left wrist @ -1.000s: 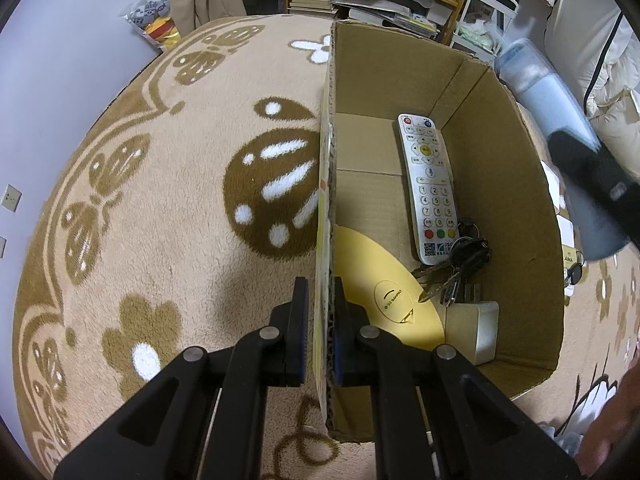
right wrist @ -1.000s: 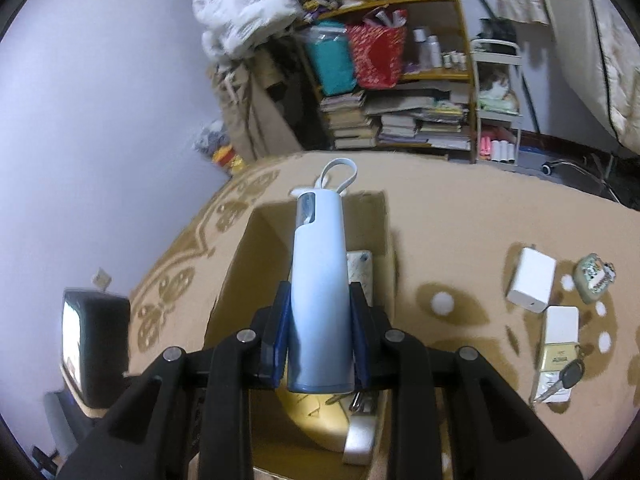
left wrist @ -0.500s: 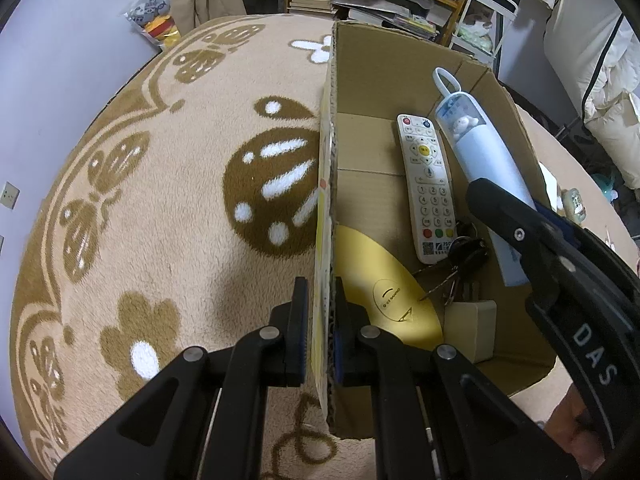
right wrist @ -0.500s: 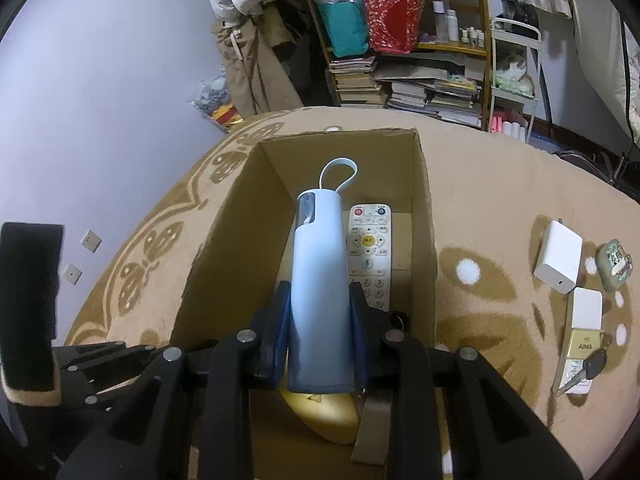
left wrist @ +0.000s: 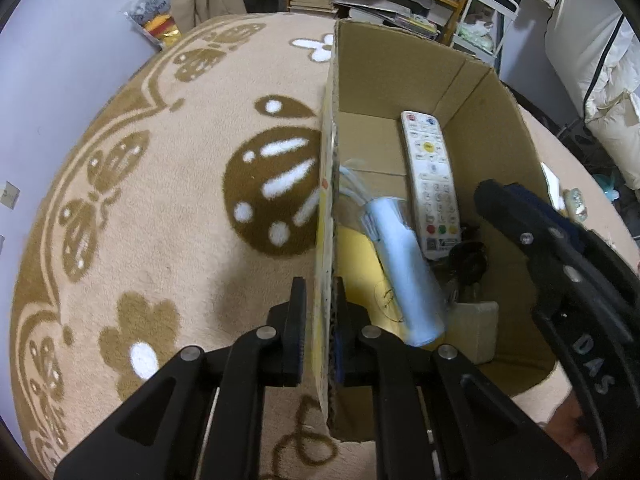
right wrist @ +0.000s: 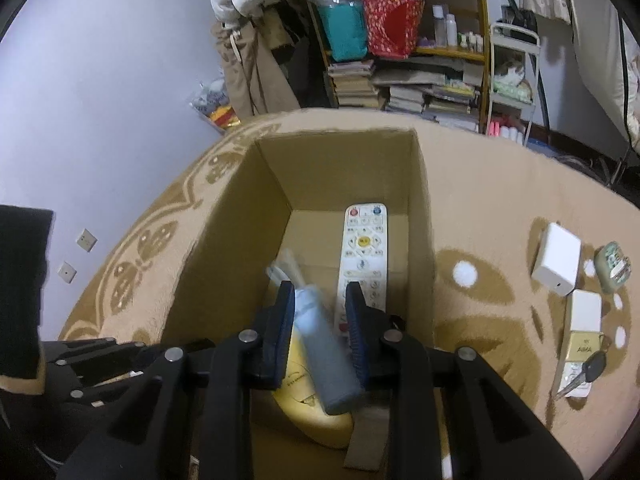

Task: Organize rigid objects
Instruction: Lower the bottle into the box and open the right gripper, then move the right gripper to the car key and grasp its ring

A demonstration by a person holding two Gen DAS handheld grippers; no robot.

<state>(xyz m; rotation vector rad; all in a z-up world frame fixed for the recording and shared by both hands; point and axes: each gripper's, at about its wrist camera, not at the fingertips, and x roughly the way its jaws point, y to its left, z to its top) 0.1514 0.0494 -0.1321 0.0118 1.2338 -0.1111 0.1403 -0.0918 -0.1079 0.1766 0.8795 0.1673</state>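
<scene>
Inside the cardboard box (right wrist: pixel 224 240), the blue bottle (right wrist: pixel 324 356) lies loose between the parted right hand-held gripper (right wrist: pixel 320 312).

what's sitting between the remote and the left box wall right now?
The pale blue bottle, motion-blurred and lying over the yellow disc, between the remote and the left box wall. Left wrist view.

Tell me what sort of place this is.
Most likely a lived-in room of a home, perhaps a bedroom or storage room. A patterned carpet covers the floor, cluttered shelves hold stacked books and bags, and clothes hang by the wall.
</scene>
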